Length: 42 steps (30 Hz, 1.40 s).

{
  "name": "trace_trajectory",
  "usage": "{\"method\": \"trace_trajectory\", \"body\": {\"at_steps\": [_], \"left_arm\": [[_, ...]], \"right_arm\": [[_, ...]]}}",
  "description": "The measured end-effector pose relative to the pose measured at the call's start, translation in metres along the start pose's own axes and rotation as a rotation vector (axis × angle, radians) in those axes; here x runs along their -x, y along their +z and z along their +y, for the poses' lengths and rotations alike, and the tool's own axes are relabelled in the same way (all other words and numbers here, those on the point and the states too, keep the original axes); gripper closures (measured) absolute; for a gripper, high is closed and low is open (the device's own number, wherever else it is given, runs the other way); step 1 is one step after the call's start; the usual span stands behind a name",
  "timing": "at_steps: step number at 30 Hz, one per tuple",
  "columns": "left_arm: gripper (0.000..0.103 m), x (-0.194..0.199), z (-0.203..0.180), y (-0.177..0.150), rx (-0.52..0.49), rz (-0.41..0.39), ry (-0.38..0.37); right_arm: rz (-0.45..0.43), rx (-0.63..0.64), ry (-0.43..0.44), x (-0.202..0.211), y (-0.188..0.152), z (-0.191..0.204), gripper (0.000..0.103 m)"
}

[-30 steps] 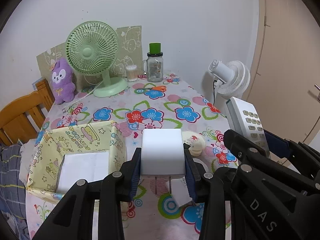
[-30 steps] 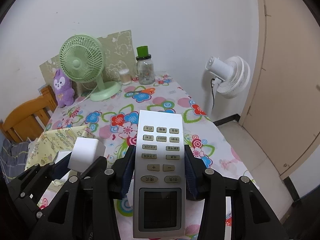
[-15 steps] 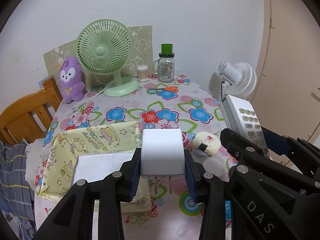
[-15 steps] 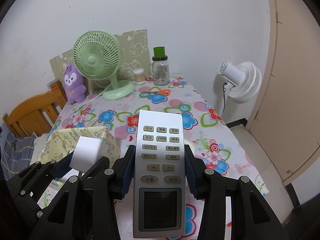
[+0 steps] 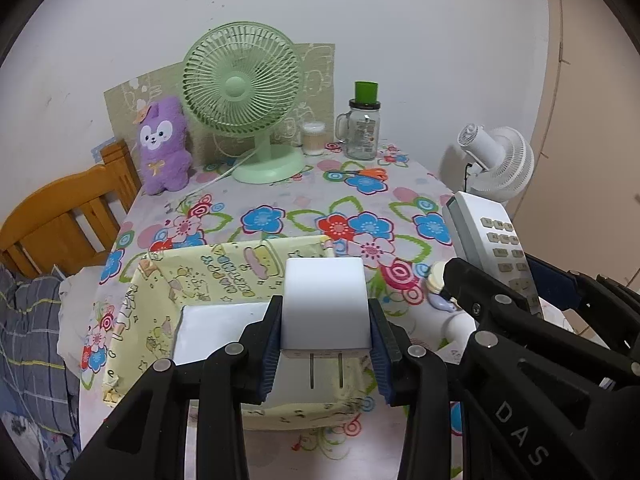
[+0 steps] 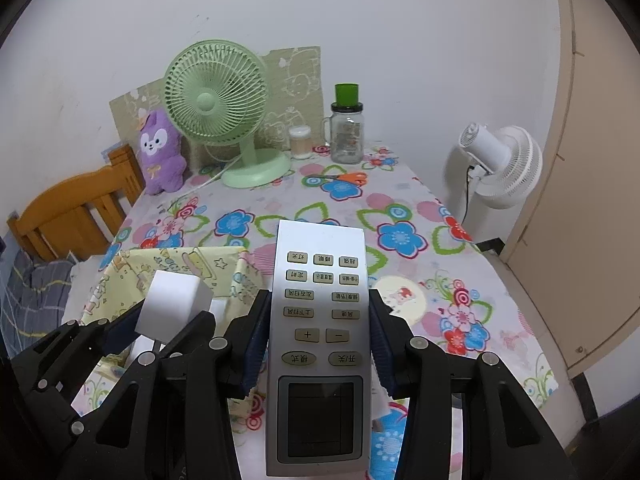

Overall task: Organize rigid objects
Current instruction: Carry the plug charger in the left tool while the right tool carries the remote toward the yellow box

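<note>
Left gripper: its jaws were clamped on a white charger, blue pads pressing the two sides, the two metal prongs pointing back toward the camera.
Charger position: held in the air above the near part of a yellow fabric bin; whether it touched anything inside could not be told.
Right gripper: its jaws were clamped on a grey remote, gripped at mid-length, button end pointing forward, screen end nearest the camera.
Remote position: held above the flowered tablecloth, just to the right of the bin and beside the left gripper with its charger.
Remote from the left camera: it rose tilted out of the right gripper at the right edge.
Bin: open-topped, printed with cartoon figures, standing on the near left part of the table, with a white box lying inside it.
Small items: a round cream piece and a pale bluish one lay on the cloth near the bin's right side, partly hidden by the right gripper.
Far end of table: a green fan, a purple plush toy, a glass jar with a green top, a small container of swabs and orange-handled scissors.
Beyond the table: a white fan at the right, a wooden chair at the left.
</note>
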<state>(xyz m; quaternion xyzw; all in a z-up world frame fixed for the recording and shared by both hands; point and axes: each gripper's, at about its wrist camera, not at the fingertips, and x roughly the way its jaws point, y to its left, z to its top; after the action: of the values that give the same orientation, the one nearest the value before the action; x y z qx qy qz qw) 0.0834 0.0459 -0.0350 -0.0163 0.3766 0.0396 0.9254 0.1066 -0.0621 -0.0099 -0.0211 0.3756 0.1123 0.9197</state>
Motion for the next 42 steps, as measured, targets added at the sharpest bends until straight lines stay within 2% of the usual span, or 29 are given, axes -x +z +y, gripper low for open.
{"method": "trace_trajectory", "body": {"at_steps": [20, 42], "left_arm": [[0.063, -0.011, 0.044, 0.000, 0.039, 0.017, 0.031], [0.063, -0.041, 0.087, -0.009, 0.041, 0.081, 0.068]], "right_arm": [[0.028, 0.037, 0.035, -0.024, 0.008, 0.046, 0.054], [0.100, 0.067, 0.059, -0.063, 0.002, 0.090, 0.054]]}}
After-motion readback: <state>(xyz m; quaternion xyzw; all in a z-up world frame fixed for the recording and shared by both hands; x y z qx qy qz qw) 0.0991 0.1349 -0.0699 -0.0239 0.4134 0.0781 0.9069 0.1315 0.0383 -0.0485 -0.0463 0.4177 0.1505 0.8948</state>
